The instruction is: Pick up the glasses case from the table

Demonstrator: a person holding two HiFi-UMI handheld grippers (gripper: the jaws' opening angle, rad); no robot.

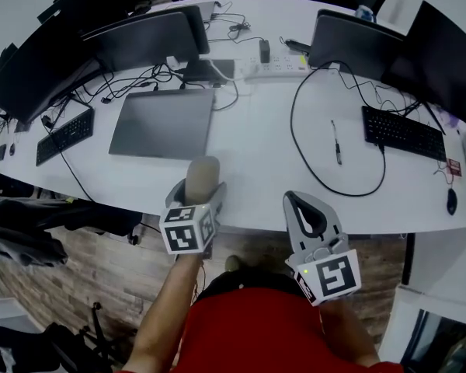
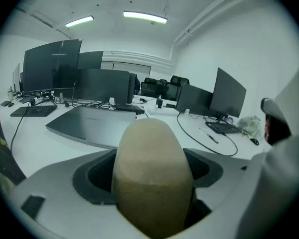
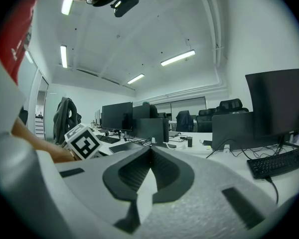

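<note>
A beige, rounded glasses case point(image 1: 203, 176) stands up between the jaws of my left gripper point(image 1: 199, 195), lifted over the near edge of the white table point(image 1: 256, 162). In the left gripper view the case point(image 2: 152, 178) fills the middle, with both dark jaw pads pressed against its sides and the left gripper point(image 2: 150, 158) shut on it. My right gripper point(image 1: 301, 205) hovers at the table's near edge to the right, with its jaws together and nothing between them. In the right gripper view, the right gripper point(image 3: 150, 152) shows its tips touching.
A closed grey laptop point(image 1: 165, 123) lies just beyond the left gripper. A looped black cable point(image 1: 311, 173) and a pen point(image 1: 336, 152) lie to the right, with a keyboard point(image 1: 404, 133) and a mouse point(image 1: 450, 200) further right. Monitors and a power strip point(image 1: 276, 68) line the back.
</note>
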